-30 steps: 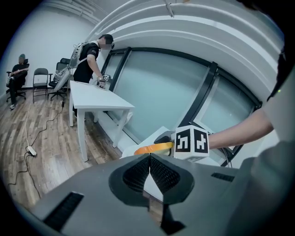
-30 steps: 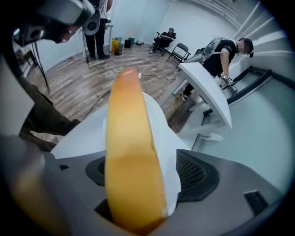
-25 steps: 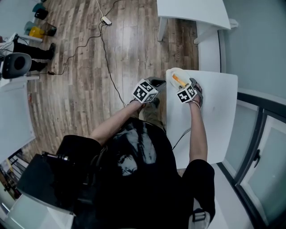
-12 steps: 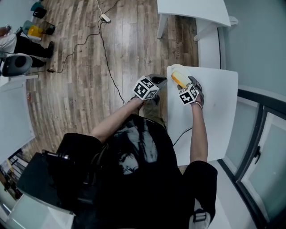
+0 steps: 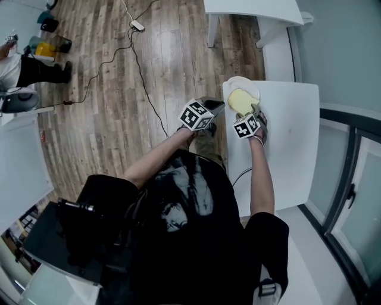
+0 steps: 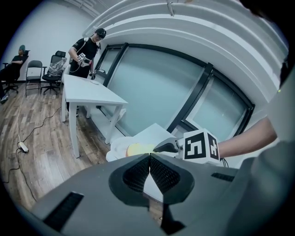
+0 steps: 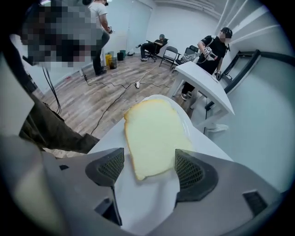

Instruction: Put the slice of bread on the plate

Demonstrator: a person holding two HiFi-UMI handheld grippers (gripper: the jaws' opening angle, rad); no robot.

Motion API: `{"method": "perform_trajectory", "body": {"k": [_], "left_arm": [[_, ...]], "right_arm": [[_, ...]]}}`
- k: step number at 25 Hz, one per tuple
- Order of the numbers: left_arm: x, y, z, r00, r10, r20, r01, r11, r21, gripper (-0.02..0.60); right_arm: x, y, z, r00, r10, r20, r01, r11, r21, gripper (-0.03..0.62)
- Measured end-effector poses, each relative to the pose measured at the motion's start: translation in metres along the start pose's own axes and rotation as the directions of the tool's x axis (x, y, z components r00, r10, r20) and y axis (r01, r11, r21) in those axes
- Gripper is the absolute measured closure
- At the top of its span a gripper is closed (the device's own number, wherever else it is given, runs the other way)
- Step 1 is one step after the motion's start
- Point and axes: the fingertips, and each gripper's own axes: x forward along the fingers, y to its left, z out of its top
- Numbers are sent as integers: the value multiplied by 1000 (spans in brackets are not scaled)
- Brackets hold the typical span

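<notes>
A pale yellow slice of bread (image 5: 239,100) (image 7: 154,133) lies flat on the white plate (image 5: 241,81) (image 7: 186,120) at the far left corner of the white table (image 5: 286,137). Its near end hangs over the plate's rim onto the table. My right gripper (image 5: 253,111) (image 7: 150,171) is open just behind the slice, its jaws standing either side of that near end without touching it. Left of the table's edge, above the wooden floor, my left gripper (image 5: 212,108) (image 6: 150,168) is shut with nothing in it. From the left gripper view the bread (image 6: 138,148) and the right gripper (image 6: 171,145) show beyond it.
A second white table (image 5: 250,12) (image 7: 203,80) stands beyond the plate. A cable (image 5: 143,65) runs across the wooden floor at the left. Glass wall panels with dark frames (image 5: 351,179) line the right side. People and chairs (image 7: 168,53) are at the room's far end.
The bread, held on edge between the right gripper's jaws a second ago, has tipped over and now lies flat on the plate. The right gripper has opened and let it go.
</notes>
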Motion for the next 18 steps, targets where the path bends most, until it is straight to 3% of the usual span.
{"method": "perform_trajectory", "body": {"k": [5, 8, 10, 13, 16, 18], "left_arm": [[-2, -5, 0, 1000, -9, 9, 9, 1000, 6, 575], [-13, -11, 13, 998, -16, 54, 14, 999, 36, 575], [-26, -16, 30, 995, -13, 103, 5, 997, 77, 575], [-48, -28, 56, 985, 10, 173, -40, 984, 175, 575], [-65, -46, 80, 971, 13, 238, -77, 961, 264, 575], [-73, -62, 96, 956, -10, 292, -78, 954, 288, 575]], "right_arm": [[-13, 0, -14, 999, -36, 26, 33, 996, 88, 253], [-51, -9, -4, 984, -102, 144, 67, 971, 230, 255], [-96, -20, 13, 939, -171, 298, 47, 923, 382, 255], [-166, -37, 30, 827, -332, 454, 19, 823, 568, 274], [-214, -47, 33, 740, -470, 481, 22, 732, 681, 435], [-235, -48, 34, 694, -520, 497, 4, 694, 720, 506]]}}
